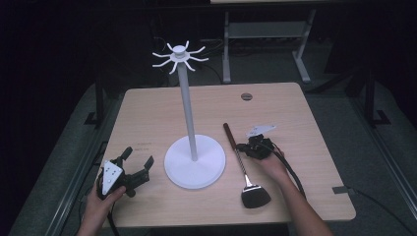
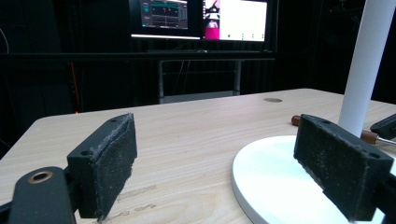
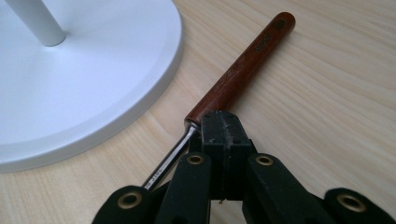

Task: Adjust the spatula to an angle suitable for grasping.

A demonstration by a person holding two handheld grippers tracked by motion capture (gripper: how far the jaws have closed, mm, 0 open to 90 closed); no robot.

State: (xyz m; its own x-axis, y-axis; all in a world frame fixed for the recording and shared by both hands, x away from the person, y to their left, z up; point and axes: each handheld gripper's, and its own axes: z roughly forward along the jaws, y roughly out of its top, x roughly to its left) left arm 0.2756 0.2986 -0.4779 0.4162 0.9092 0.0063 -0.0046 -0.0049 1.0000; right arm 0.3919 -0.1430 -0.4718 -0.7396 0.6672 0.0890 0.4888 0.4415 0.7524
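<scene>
One spatula (image 1: pixel 244 169) lies on the surface (image 1: pixel 147 113) right of centre in the high view, its dark blade toward the lower edge; one white stand (image 1: pixel 189 123) with a round base rises at the middle; two grippers are in hand; the right gripper (image 1: pixel 242 146) has its jaws together on the spatula's shaft just below the wooden handle (image 3: pixel 243 72); the left gripper (image 1: pixel 138 161), lower left, holds its jaws wide apart over bare wood.
</scene>
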